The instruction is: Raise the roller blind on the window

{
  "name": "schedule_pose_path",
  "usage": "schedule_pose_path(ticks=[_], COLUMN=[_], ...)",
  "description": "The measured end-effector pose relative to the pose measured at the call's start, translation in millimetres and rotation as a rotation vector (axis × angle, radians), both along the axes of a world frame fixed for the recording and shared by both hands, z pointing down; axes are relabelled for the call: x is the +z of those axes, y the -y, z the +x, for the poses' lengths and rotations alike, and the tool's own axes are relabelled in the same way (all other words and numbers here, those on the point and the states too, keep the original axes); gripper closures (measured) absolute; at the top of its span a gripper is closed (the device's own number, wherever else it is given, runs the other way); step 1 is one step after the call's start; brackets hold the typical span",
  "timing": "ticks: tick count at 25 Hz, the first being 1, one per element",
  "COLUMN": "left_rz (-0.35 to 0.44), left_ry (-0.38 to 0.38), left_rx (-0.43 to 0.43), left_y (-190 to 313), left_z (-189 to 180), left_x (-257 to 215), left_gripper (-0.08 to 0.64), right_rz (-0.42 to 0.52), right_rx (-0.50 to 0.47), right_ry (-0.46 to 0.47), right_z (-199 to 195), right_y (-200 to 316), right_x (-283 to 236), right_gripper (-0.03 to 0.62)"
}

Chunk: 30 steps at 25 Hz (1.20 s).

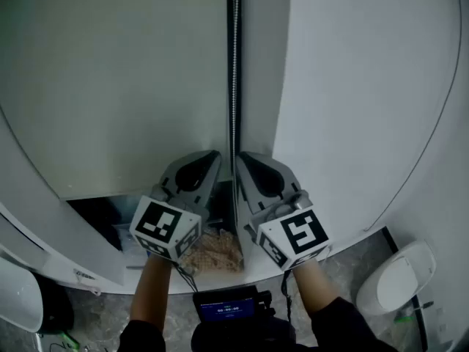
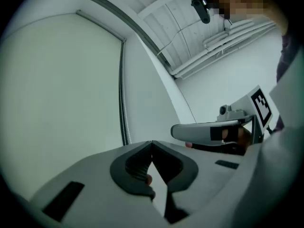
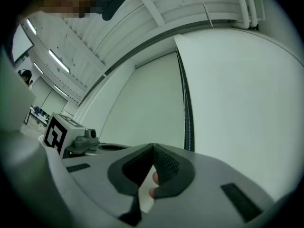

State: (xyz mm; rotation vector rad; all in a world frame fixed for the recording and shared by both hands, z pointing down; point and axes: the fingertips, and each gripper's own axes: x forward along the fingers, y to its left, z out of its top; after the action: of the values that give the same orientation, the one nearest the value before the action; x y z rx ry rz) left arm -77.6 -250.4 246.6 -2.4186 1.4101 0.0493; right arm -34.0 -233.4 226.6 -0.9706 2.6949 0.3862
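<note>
1. Nearest the head camera, a small dark device with a lit screen (image 1: 227,309) sat low between the person's two forearms.
2. Just beyond it, the left gripper (image 1: 215,155) and the right gripper (image 1: 242,156) pointed at the window side by side, close together. Their marker cubes (image 1: 165,226) faced the camera.
3. The left gripper's (image 2: 151,142) jaws met at the tips, with nothing between them.
4. The right gripper's (image 3: 153,146) jaws were likewise pressed together at the tips and held nothing.
5. The bead chain (image 1: 234,64) hung straight down between the two grippers, and neither had hold of it. It stood to the left of the jaws in the left gripper view (image 2: 124,103) and to the right of them in the right gripper view (image 3: 186,108).
6. Behind the chain and to its left, the roller blind (image 1: 110,79) hung down over most of the window. Its bottom edge was level with the grippers, with a dark gap beneath it.
7. To the right of the chain rose a plain white wall (image 1: 352,86).
8. Farthest below lay a speckled floor (image 1: 352,270), with a tan crumbly heap (image 1: 212,251) showing between the grippers.
</note>
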Motion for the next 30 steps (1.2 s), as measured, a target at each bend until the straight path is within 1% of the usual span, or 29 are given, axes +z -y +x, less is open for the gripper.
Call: schedule_pose_path(ticks=[4, 13, 15, 17, 19, 20, 22, 23, 27, 30], left_rz=[0.006, -0.001, -0.001, -0.004, -0.021, -0.035, -0.072, -0.09, -0.143, -0.16], left_ry=[0.012, -0.001, 0.003, 0.007, 0.009, 0.006, 0.001, -0.001, -0.019, -0.02], left_rx=[-0.01, 0.001, -0.01, -0.033, -0.027, -0.017, -0.006, -0.01, -0.053, -0.088], left_y=[1, 17, 28, 45, 66, 78, 101, 112, 146, 163], left_z=[-2, 3, 7, 10, 13, 12, 9, 7, 12, 16], left_x=[0, -2, 1, 4, 9, 11, 16, 17, 11, 8], left_gripper=[0.552, 0.552, 0.552, 0.552, 0.551, 0.549, 0.512, 0.509, 0.509, 0.511], right_rz=[-0.007, -0.018, -0.026, -0.048, -0.062, -0.061, -0.053, -0.049, -0.033, -0.036], right_rx=[0.001, 0.0, -0.021, -0.069, -0.093, -0.089, -0.071, -0.061, -0.009, 0.018], right_ry=[-0.003, -0.003, 0.001, 0.016, 0.021, 0.016, 0.0, -0.005, 0.0, 0.01], right_z=[-1, 0, 1, 4, 6, 6, 6, 8, 43, 62], right_y=[1, -2, -3, -6, -8, -8, -6, -7, -12, -7], right_x=[0, 0, 2, 3, 6, 8, 10, 11, 6, 6], right_gripper=[0.584, 0.584, 0.584, 0.584, 0.584, 0.584, 0.584, 0.584, 0.584, 0.584])
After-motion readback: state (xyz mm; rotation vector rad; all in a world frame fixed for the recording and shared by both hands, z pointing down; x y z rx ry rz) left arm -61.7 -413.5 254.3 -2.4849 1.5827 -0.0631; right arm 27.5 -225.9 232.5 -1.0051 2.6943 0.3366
